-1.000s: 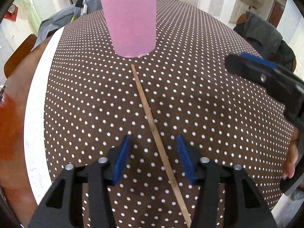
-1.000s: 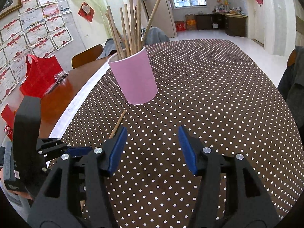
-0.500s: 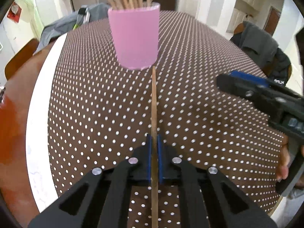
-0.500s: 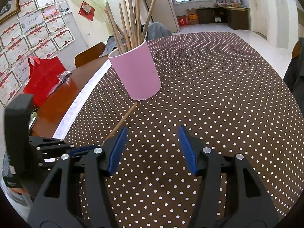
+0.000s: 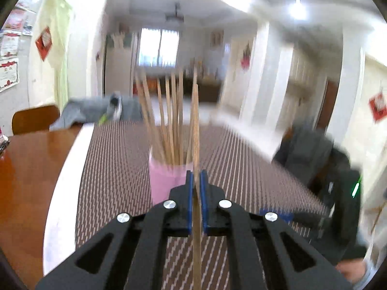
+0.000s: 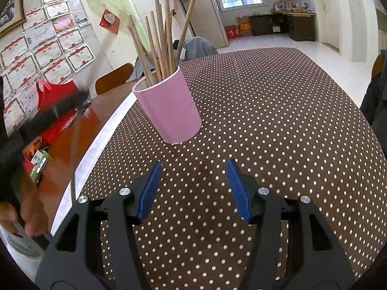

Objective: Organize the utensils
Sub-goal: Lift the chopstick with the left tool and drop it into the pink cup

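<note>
One thin wooden chopstick (image 5: 196, 217) is clamped in the left gripper (image 5: 196, 183), raised off the tabletop before the pink cylindrical cup (image 6: 169, 111), which already holds several sticks. Insertion remains outstanding. The right gripper (image 6: 193, 188) stands open, empty.

No writing here can be read. The framed certificates (image 6: 48, 55) on the wall carry print too small to make out, and the red hangings (image 6: 110, 20) show only blurred marks.
</note>
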